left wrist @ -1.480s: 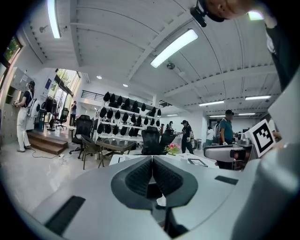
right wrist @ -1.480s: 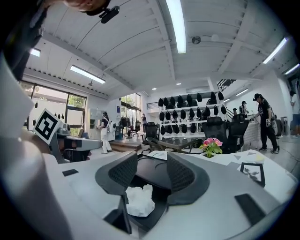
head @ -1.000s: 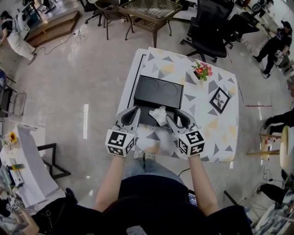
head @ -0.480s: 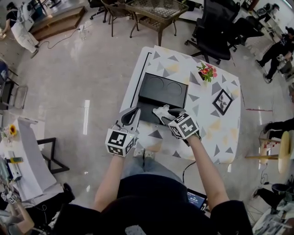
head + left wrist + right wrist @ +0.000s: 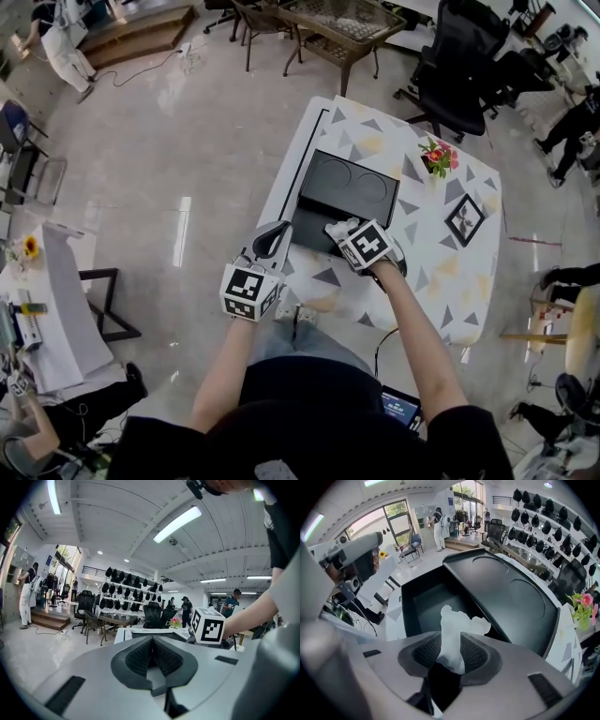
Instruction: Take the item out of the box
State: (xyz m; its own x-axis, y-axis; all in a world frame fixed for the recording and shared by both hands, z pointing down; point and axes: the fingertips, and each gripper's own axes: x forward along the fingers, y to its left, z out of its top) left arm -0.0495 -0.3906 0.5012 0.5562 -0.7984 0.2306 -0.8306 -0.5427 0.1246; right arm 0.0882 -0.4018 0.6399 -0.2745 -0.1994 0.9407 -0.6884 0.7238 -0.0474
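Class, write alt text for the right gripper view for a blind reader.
The right hand-held gripper, its jaws having just been closing, pinches crumpled white paper at an open black box, whose lid lies open beyond.

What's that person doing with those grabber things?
A person is taking a white wad out of an open black box on a table. The right gripper points down into the box. Its jaws have just been closing on the wad, which sits between them. The wad is not lifted out yet. The left gripper is beside the box, jaws together, holding nothing.
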